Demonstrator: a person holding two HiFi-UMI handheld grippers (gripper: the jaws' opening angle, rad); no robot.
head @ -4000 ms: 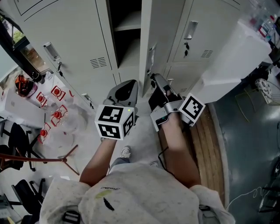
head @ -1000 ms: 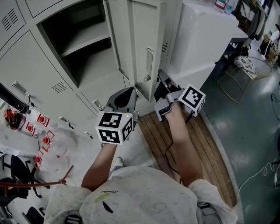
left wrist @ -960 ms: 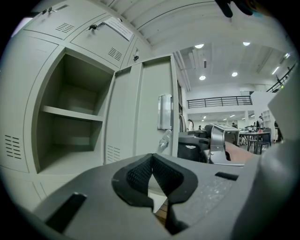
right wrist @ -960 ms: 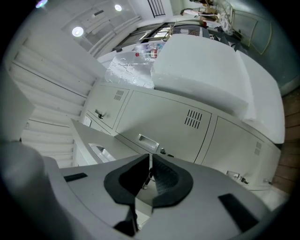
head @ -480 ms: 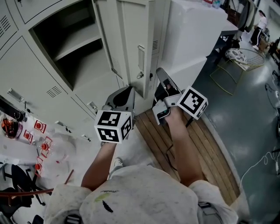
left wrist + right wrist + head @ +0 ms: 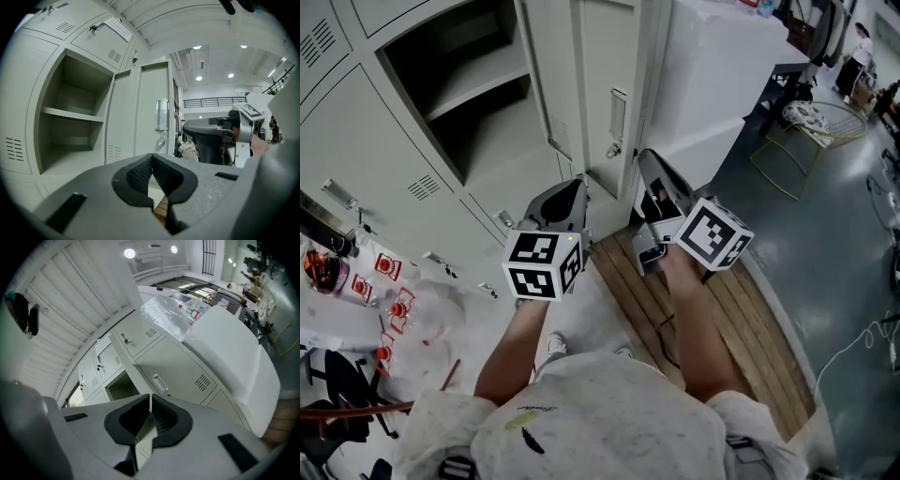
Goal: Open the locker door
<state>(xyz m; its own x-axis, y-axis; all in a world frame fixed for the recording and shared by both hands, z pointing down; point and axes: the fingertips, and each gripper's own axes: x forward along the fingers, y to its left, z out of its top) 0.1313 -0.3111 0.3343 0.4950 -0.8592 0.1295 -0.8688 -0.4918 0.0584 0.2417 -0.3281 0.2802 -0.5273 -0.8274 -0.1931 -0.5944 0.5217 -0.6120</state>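
The grey locker door [image 6: 598, 94] stands swung wide open, its handle [image 6: 617, 114] facing outward. Left of it is the open compartment [image 6: 459, 94] with one shelf. My right gripper [image 6: 649, 159] is shut on nothing, just right of the door's lower free edge. My left gripper [image 6: 570, 190] hangs below the compartment, also shut with nothing in it. The left gripper view shows the left gripper [image 6: 151, 158], the open door [image 6: 145, 112] and the right gripper's body [image 6: 206, 131] beyond. In the right gripper view, the right gripper [image 6: 150, 397] points up at the lockers [image 6: 173, 362].
A tall white cabinet [image 6: 712, 75] stands right of the lockers. Wooden planks [image 6: 750, 309] lie under my right arm. Closed locker doors [image 6: 366, 159] fill the left. Red-marked items [image 6: 394, 300] sit at the far left, a wire basket [image 6: 820, 127] at the far right.
The door has swung from nearly closed to wide open. My right gripper, earlier at the door's edge, has drawn back down and away from it. The left gripper has barely moved.
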